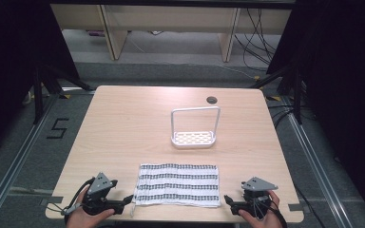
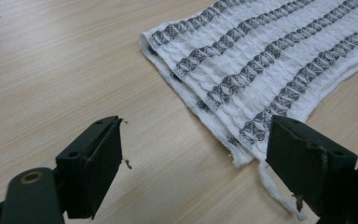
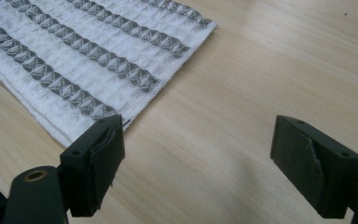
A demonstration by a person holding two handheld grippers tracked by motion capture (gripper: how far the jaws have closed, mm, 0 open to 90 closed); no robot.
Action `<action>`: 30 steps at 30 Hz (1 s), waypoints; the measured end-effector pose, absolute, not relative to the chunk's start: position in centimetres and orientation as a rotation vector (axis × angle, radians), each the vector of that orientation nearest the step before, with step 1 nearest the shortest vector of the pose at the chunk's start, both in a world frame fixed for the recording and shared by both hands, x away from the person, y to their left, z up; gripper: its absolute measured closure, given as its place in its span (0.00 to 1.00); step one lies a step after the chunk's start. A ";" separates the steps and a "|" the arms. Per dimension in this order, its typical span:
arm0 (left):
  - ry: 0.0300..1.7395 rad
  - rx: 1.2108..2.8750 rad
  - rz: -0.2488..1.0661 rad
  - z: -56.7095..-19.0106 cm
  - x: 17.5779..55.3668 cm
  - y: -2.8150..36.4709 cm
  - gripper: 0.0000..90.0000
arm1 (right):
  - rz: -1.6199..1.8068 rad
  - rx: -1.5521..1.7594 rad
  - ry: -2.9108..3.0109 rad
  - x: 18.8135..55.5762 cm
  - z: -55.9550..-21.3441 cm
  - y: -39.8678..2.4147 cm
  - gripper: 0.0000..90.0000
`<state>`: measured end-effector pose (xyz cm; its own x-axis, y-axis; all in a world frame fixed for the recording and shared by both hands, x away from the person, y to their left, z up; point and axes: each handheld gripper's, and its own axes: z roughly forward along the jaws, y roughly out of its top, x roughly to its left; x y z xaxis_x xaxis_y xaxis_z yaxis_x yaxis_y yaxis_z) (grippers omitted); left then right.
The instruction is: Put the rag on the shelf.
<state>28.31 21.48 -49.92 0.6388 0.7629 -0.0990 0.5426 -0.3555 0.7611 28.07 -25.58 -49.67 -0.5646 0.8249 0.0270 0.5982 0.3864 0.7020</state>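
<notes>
A folded white towel [image 1: 178,184] with grey patterned stripes lies flat near the table's front edge. My left gripper [image 1: 125,203] rests just off the towel's left edge, held by a hand. In the left gripper view the jaws [image 2: 196,135] stand wide open over bare wood, and the towel's near corner [image 2: 242,154] lies beside the right jaw with a loose thread trailing. My right gripper [image 1: 228,201] sits just off the towel's right edge. In the right gripper view it [image 3: 198,135] is open with nothing between its jaws, and the towel [image 3: 84,60] lies past the left jaw.
A white wire rack [image 1: 193,128] with a perforated base and a tall loop handle stands behind the towel, mid-table. A cable hole [image 1: 212,99] sits at the back right. The wooden table [image 1: 119,123] ends close behind both hands.
</notes>
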 end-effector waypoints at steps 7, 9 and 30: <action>1.024 2.045 0.351 -50.0 28.4 21.5 0.20 | 0.969 1.251 2.327 28.0 -49.5 -25.5 0.22; 1.025 2.044 0.349 -49.8 28.5 21.5 0.20 | 0.986 1.227 2.331 28.0 -49.5 -25.3 0.22; 0.844 2.091 0.286 -48.0 32.6 14.9 0.23 | 0.990 1.188 2.374 26.3 -49.2 -23.4 0.27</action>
